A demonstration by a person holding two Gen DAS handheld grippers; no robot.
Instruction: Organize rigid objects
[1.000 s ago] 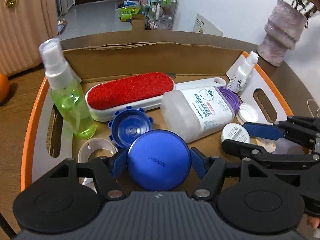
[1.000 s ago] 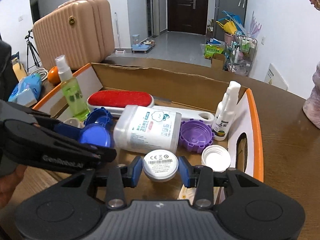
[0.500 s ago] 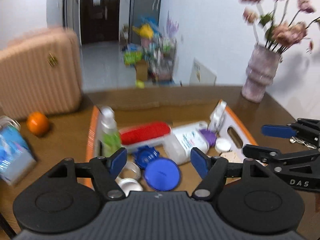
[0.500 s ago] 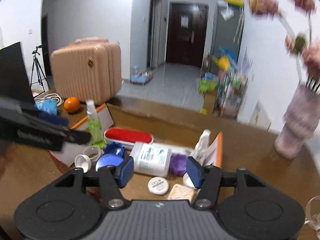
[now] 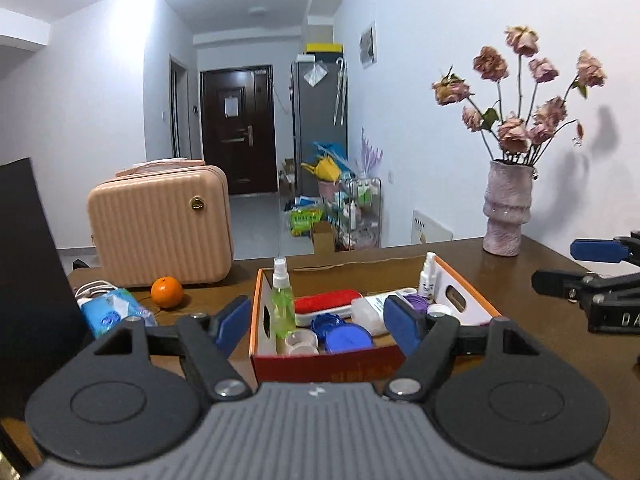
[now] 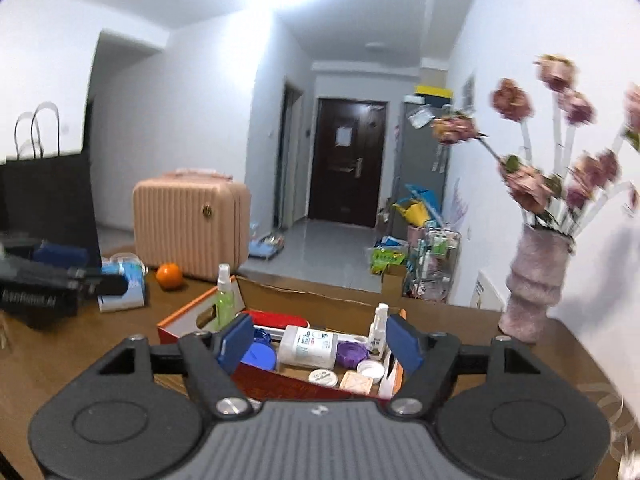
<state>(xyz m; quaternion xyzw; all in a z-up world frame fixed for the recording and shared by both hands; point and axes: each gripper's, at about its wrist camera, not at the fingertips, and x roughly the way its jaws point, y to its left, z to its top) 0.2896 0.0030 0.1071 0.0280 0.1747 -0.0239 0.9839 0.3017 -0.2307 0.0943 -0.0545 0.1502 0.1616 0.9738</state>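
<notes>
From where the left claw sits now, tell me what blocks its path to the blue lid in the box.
The box's red front wall stands between the open left claw and the blue lid, so a level approach would hit it. Nothing visible covers the lid from above; the green spray bottle stands off to its left.

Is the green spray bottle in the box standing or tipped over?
Standing upright: the green spray bottle has its white nozzle on top, against the box left wall.
</notes>
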